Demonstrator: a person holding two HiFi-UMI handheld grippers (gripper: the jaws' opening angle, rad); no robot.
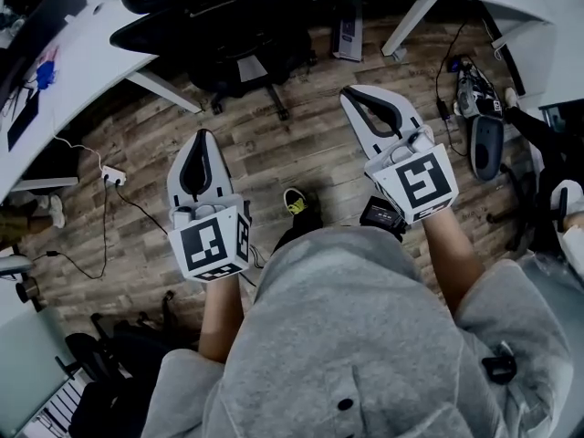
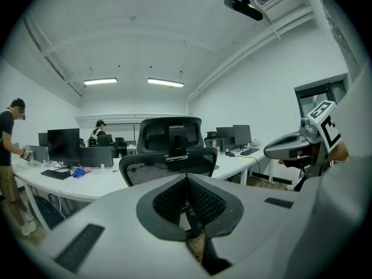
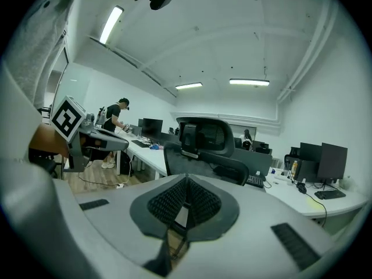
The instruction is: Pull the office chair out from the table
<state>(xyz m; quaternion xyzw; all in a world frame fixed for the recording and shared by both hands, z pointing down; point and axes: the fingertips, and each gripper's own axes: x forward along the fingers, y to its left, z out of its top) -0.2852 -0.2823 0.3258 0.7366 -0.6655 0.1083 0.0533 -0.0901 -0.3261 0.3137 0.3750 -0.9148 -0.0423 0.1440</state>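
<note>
Although the left gripper (image 1: 202, 138) and right gripper (image 1: 354, 97) are closed on nothing, the office chair (image 1: 224, 30) lies straight ahead between them, untouched.

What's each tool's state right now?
Left grey tool: closed, holding nothing.
Right grey tool: closed, holding nothing.
</note>
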